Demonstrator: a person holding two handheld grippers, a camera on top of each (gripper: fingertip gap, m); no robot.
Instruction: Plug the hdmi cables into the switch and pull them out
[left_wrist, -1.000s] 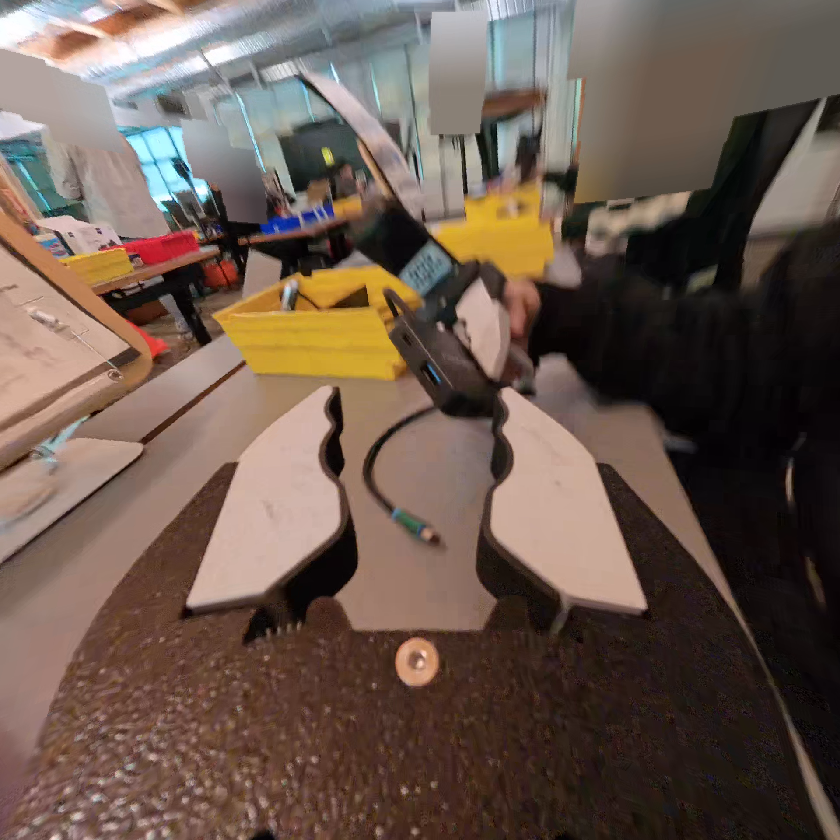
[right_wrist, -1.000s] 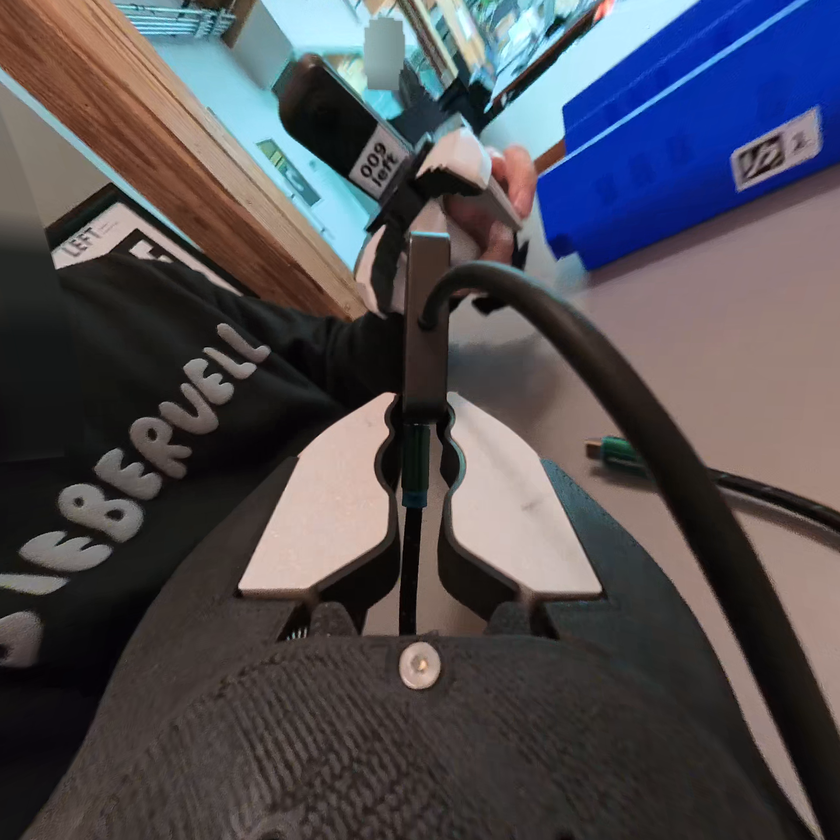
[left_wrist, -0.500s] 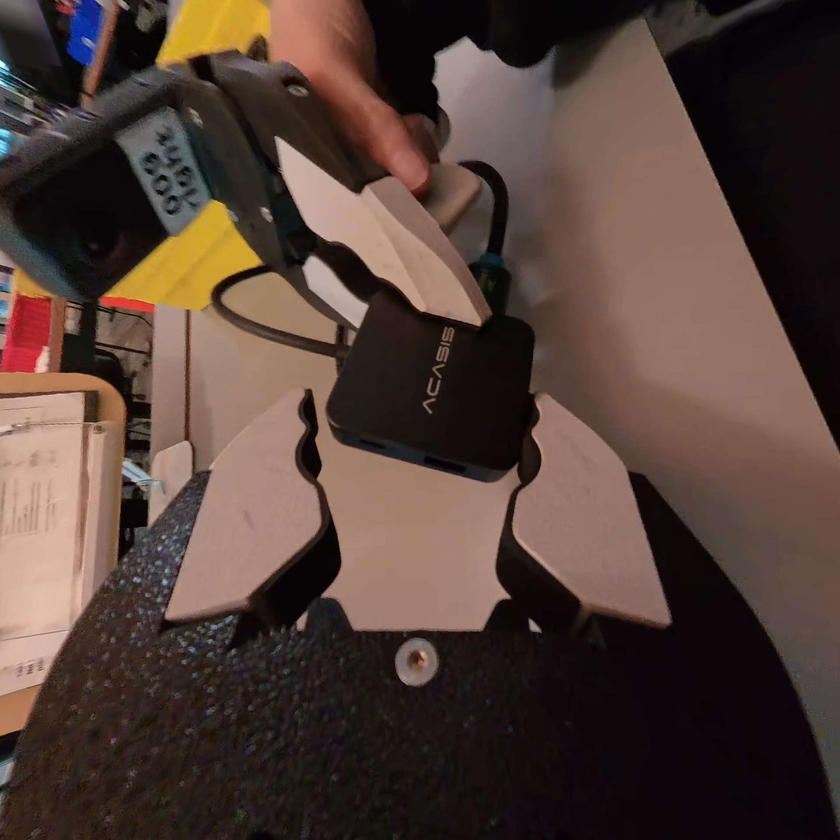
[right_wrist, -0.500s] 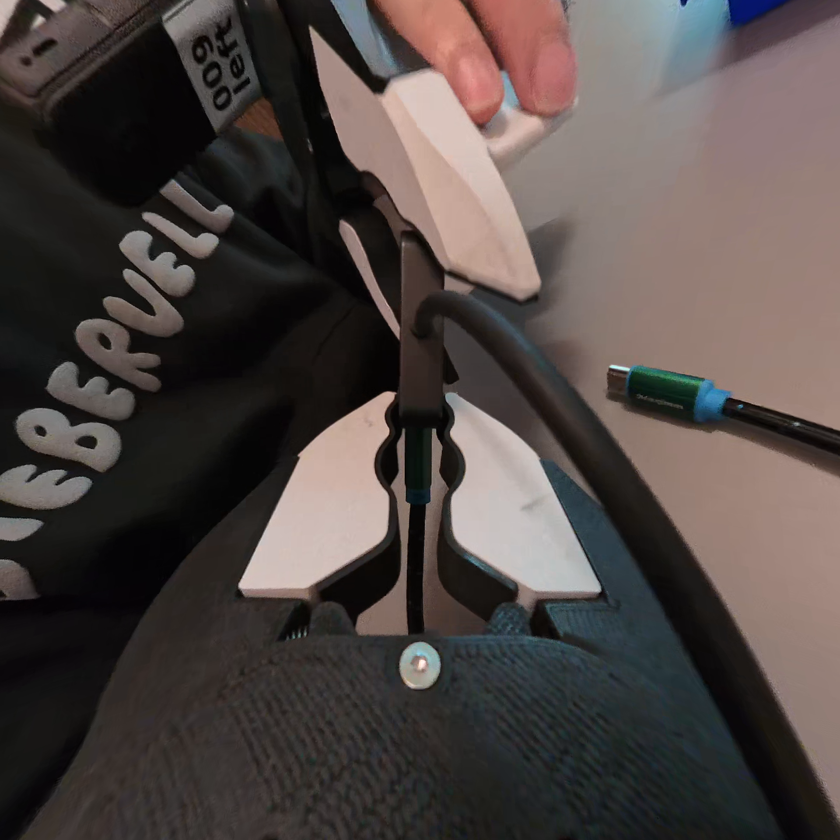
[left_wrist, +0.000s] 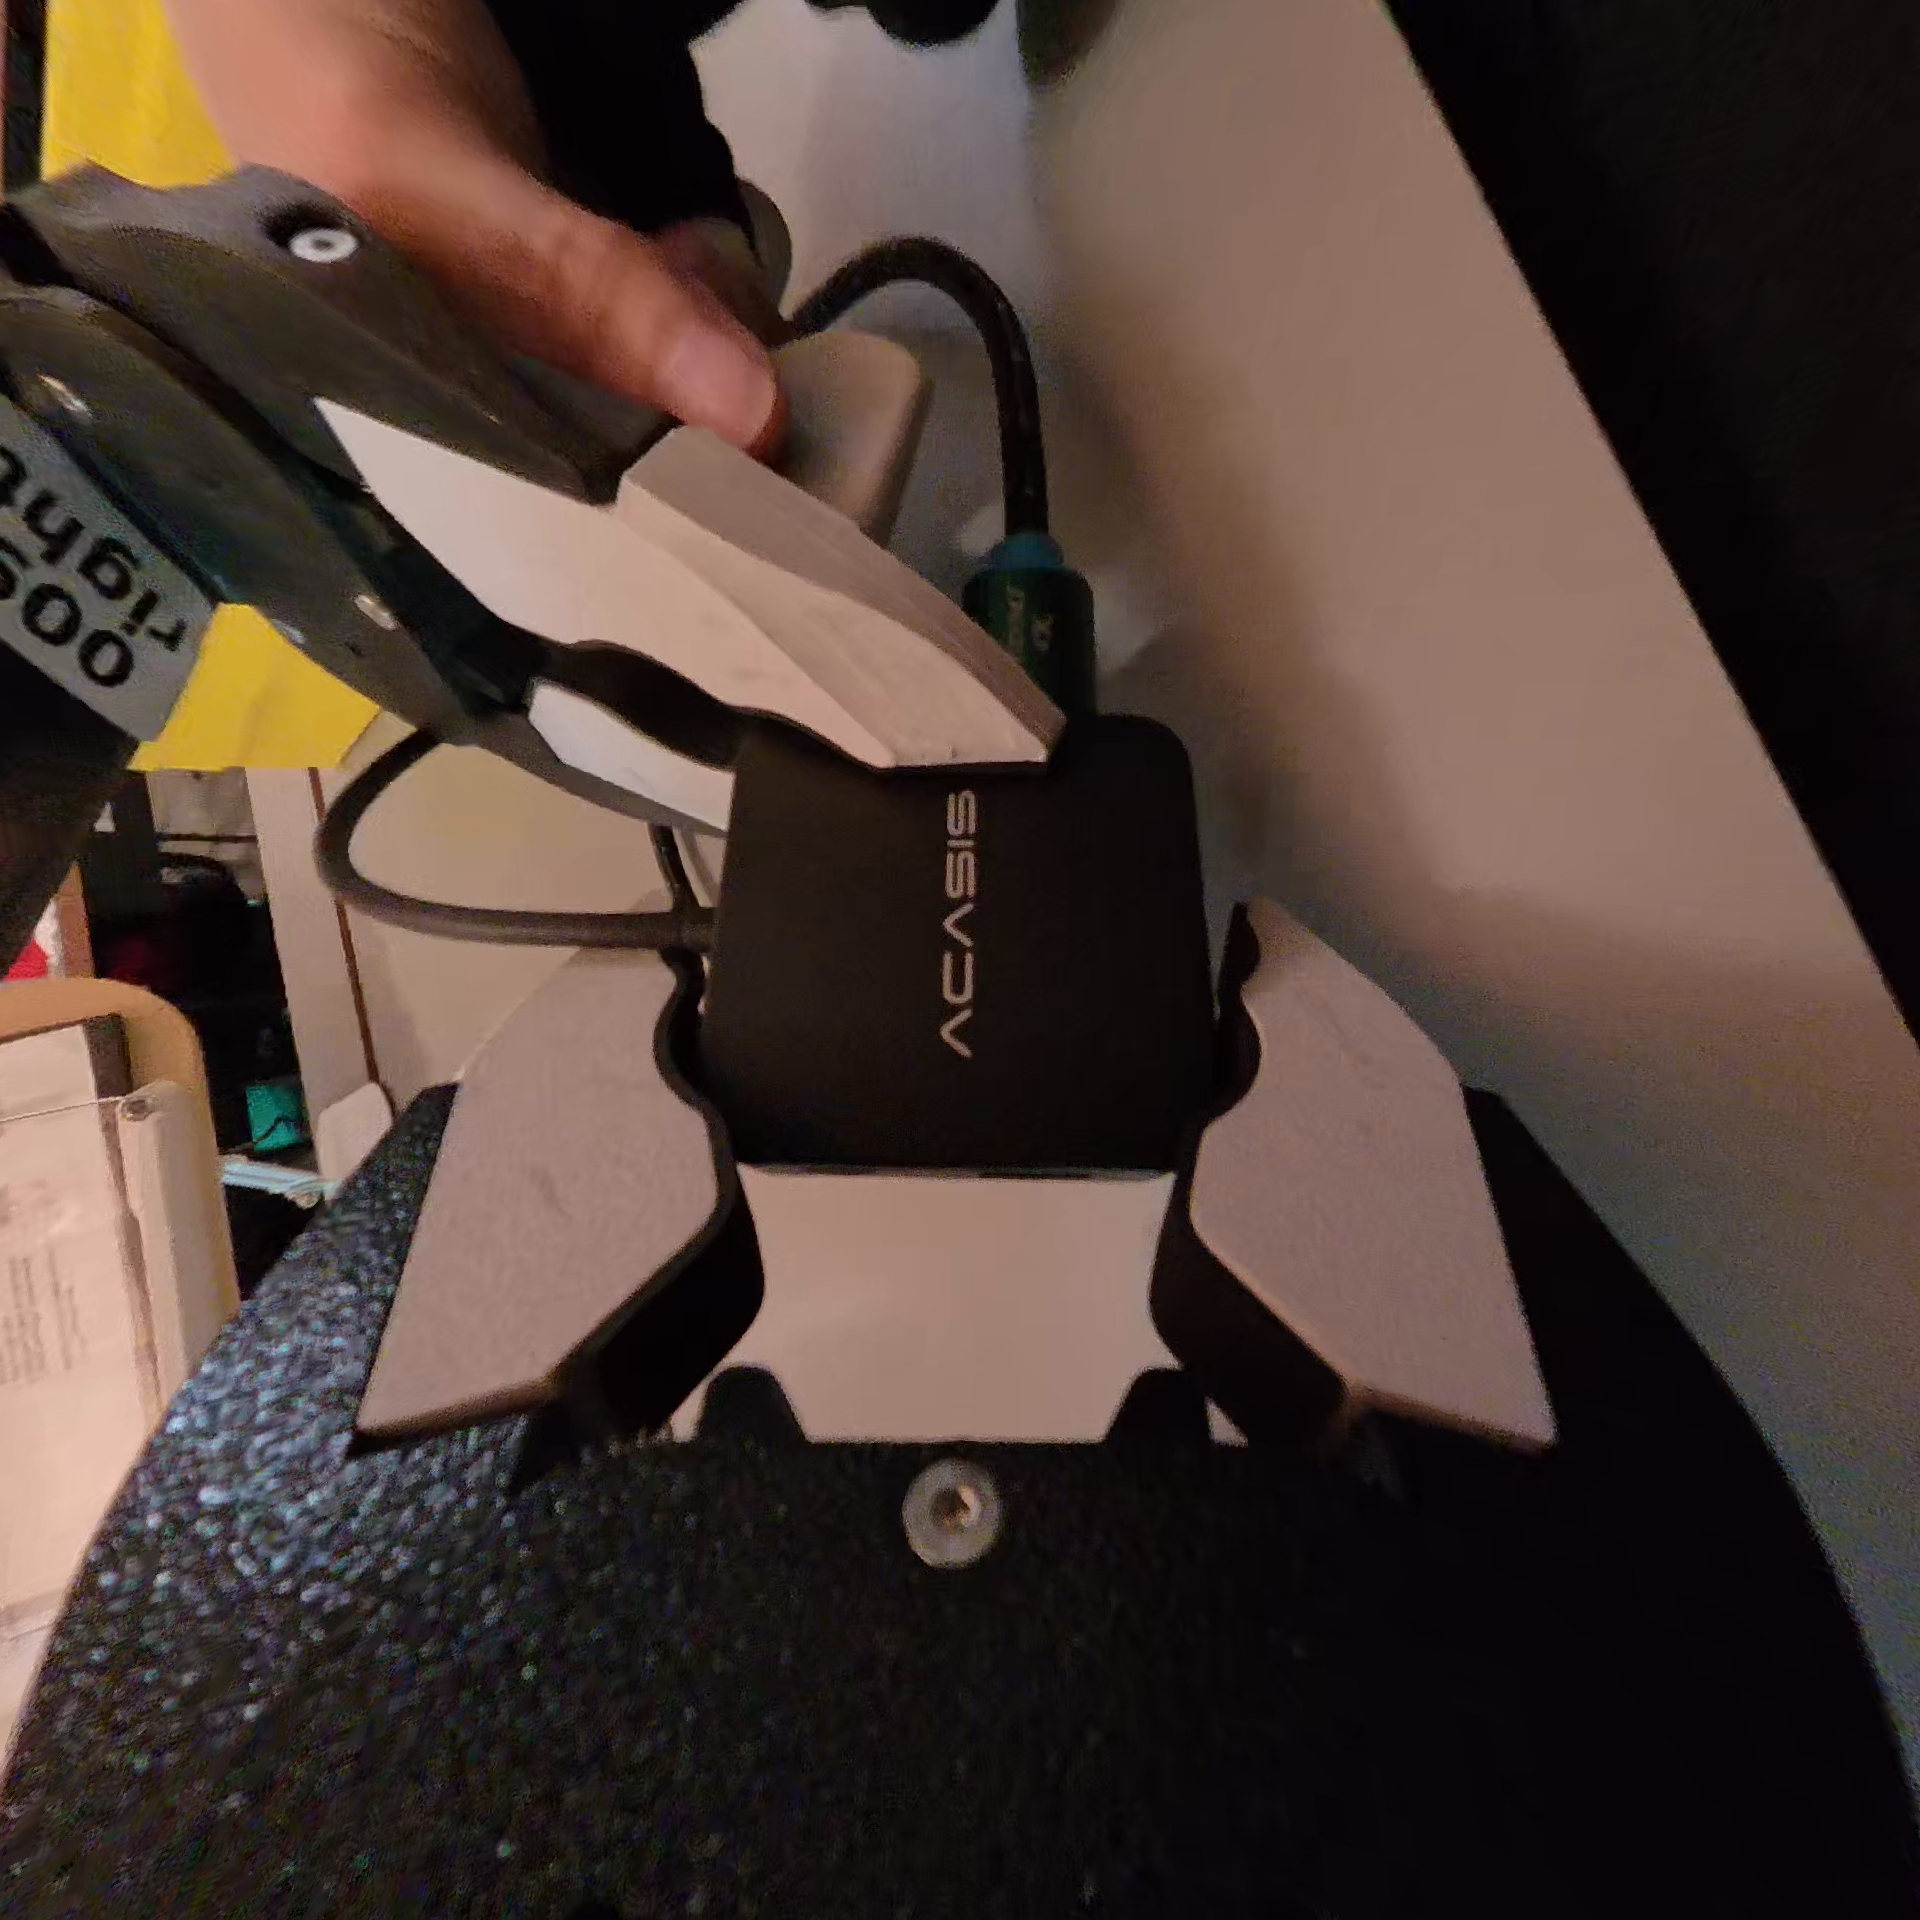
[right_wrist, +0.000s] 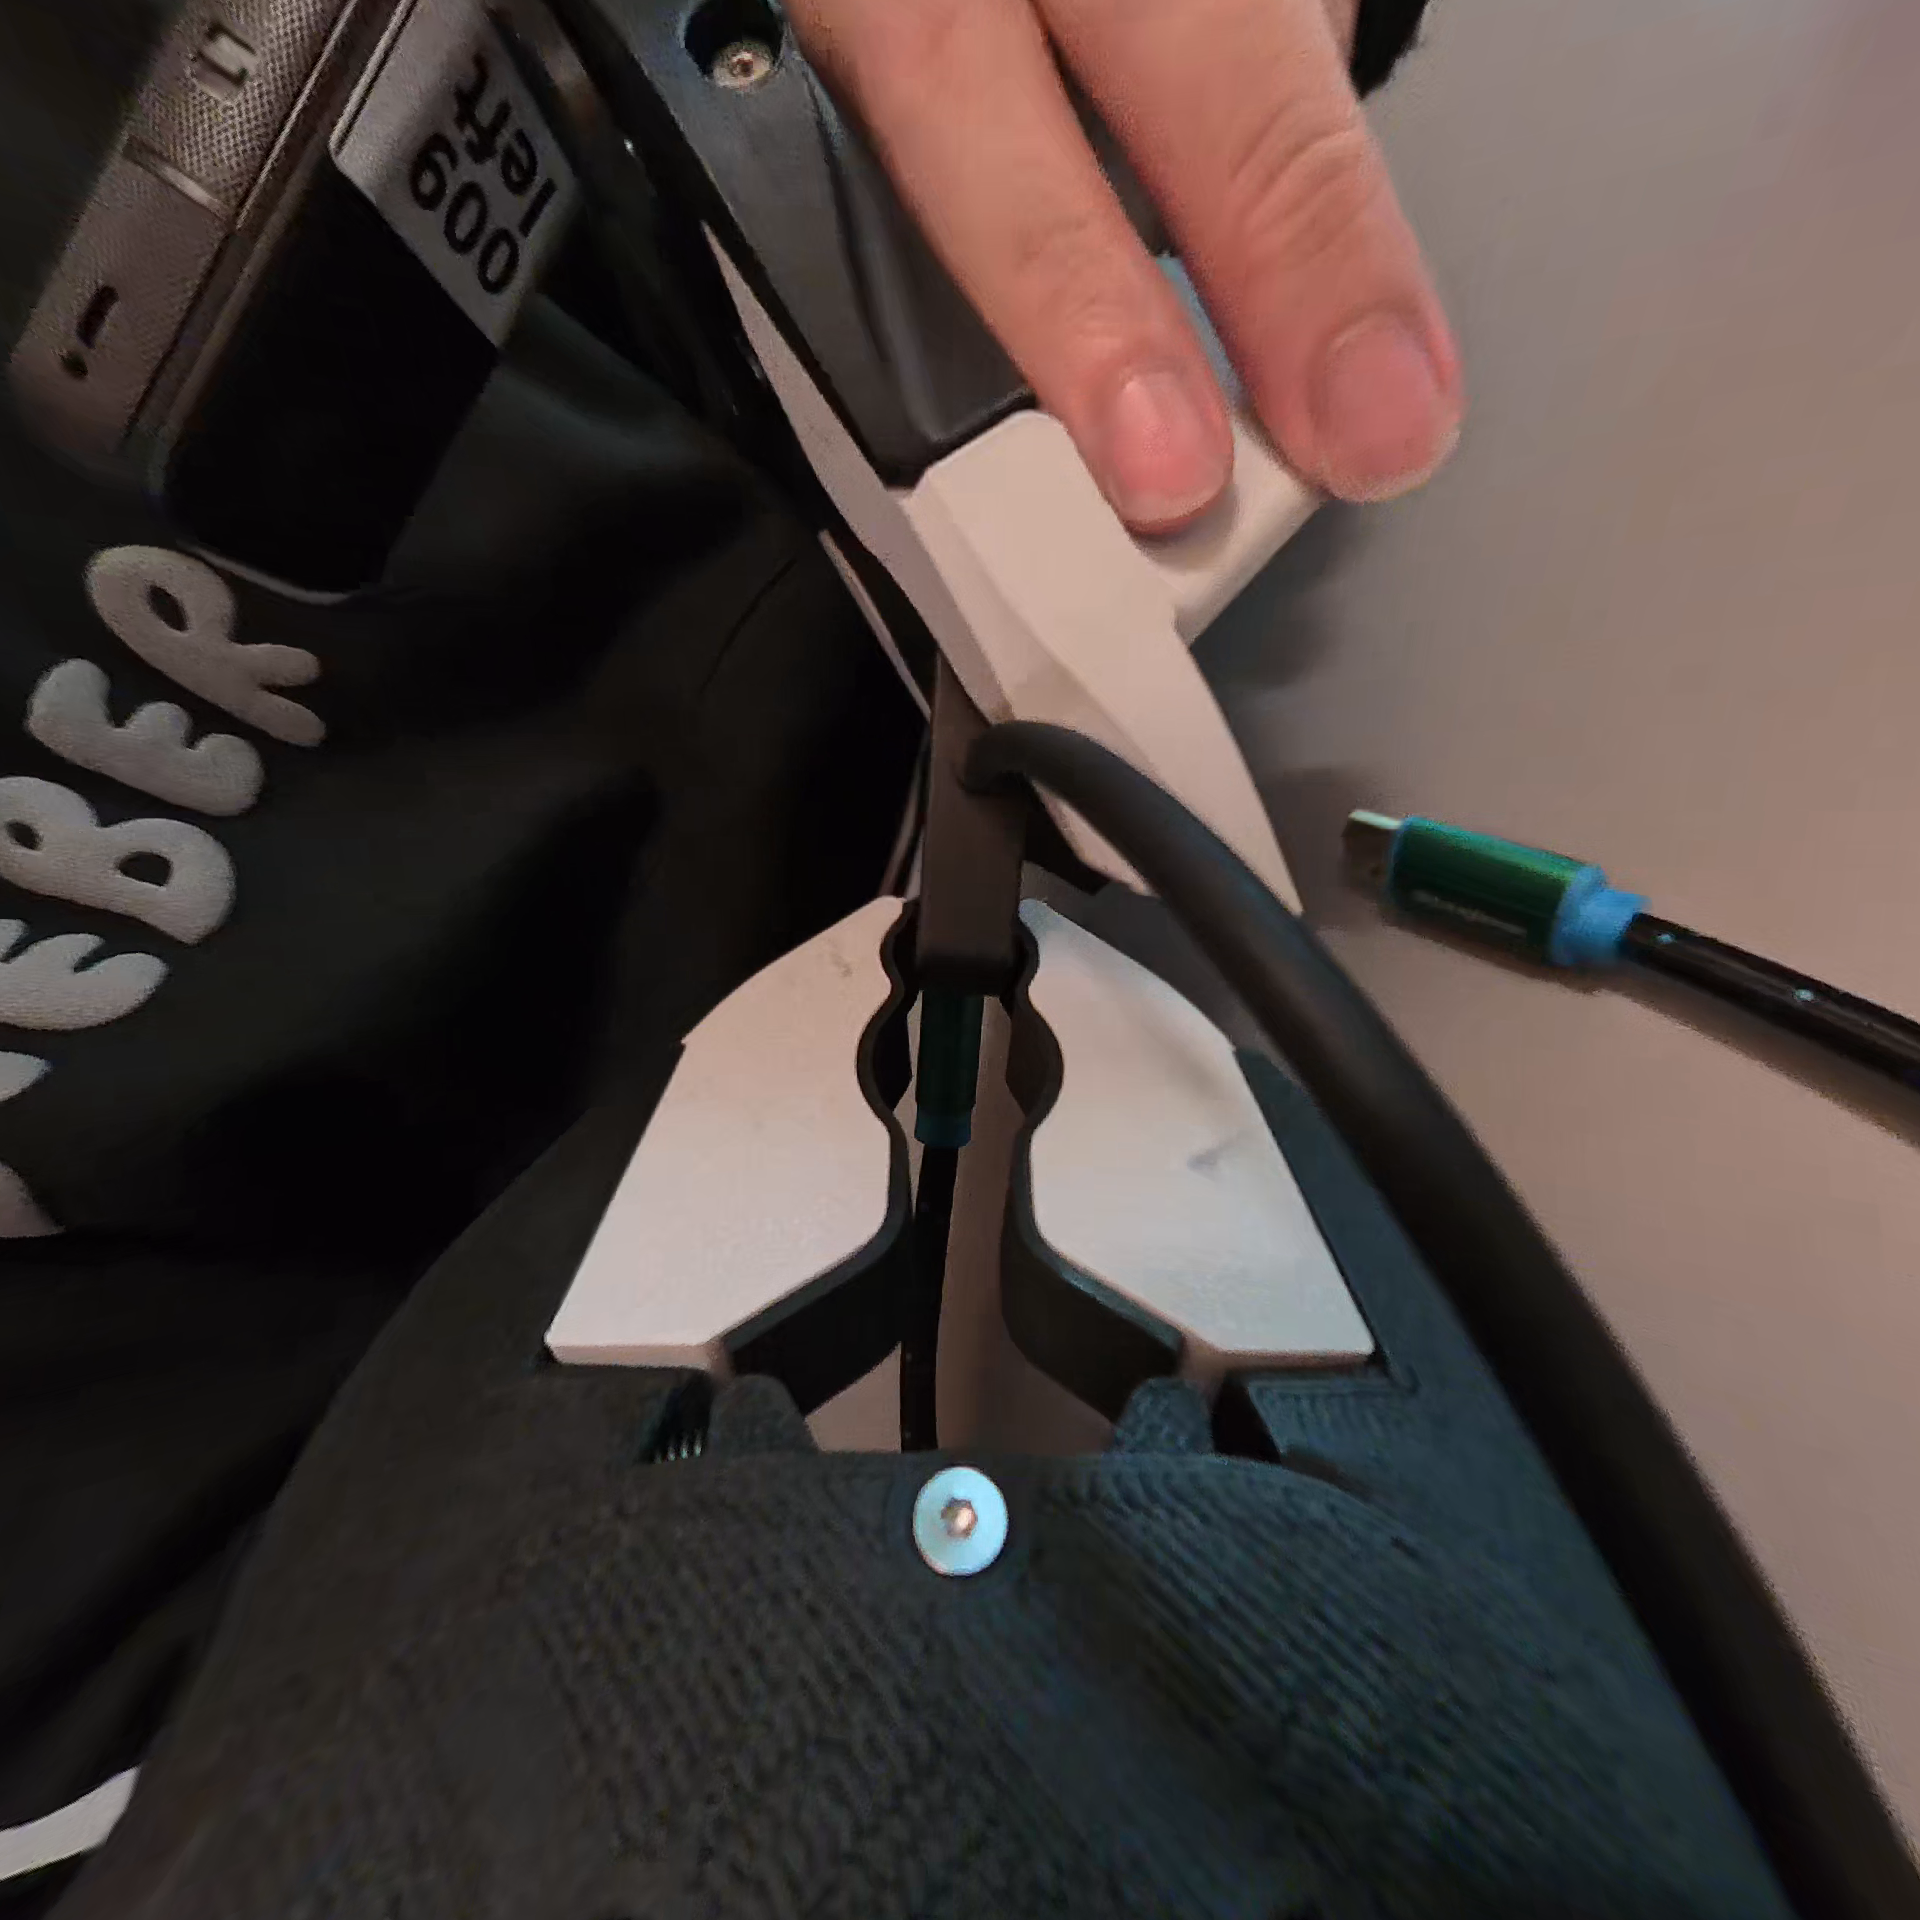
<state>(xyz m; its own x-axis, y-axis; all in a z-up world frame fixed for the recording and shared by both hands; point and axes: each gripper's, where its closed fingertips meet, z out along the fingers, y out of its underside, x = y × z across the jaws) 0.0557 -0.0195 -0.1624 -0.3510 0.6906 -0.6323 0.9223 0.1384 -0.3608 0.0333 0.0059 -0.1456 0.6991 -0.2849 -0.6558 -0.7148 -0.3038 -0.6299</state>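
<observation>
The black switch (left_wrist: 956, 935) is held in the air above the table, between my two grippers. My left gripper (left_wrist: 956, 997) is open wide, and the switch sits between its fingers with its sides close against their inner edges. My right gripper (right_wrist: 966, 940) comes in from the upper left of the left wrist view (left_wrist: 883, 717) and is shut on the switch's far edge (right_wrist: 971, 862). A green HDMI plug (right_wrist: 945, 1060) sits in the switch between the right fingers; it also shows in the left wrist view (left_wrist: 1029, 623). A second green HDMI plug (right_wrist: 1496, 894) lies loose on the table.
The switch's own thick black cable (right_wrist: 1299, 987) arcs off to the right. The grey table (right_wrist: 1662, 520) lies beneath. A person's hand (right_wrist: 1195, 260) holds the left gripper, and a dark sleeve (right_wrist: 312, 935) fills the left. A yellow bin (left_wrist: 260, 686) and papers (left_wrist: 73, 1299) stand at left.
The two grippers have come together. The switch, held by the right gripper, has slid deeper between the left fingers, which opened wider than a second ago. The right gripper's hold has not changed.
</observation>
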